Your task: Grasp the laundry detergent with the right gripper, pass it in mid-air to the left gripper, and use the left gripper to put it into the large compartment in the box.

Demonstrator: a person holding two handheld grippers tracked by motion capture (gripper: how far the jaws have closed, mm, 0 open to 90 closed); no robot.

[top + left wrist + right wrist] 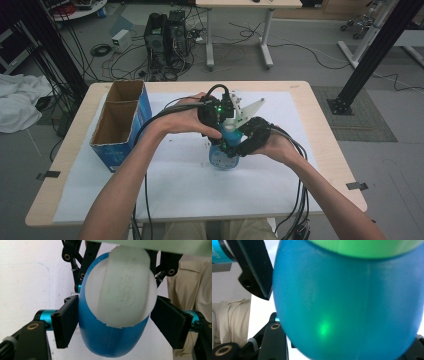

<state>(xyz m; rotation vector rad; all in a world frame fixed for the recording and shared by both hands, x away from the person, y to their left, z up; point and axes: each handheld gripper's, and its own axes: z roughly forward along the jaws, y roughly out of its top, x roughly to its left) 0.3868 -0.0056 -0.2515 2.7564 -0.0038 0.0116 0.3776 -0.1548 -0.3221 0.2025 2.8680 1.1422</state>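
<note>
Blue bottle [223, 156] is held upright over the counter [300, 100] centre, clamped at its sides between the left tool [113, 322] jaws; the right tool [245, 140] is pressed against it, grip state cannot be told

The high camera is looking forward and down over the tabletop [310, 100]; both gripper cameras are pressing in very close — all three sharing the blue bottle [223, 156], just past centre toward 6 o'clock.
</note>
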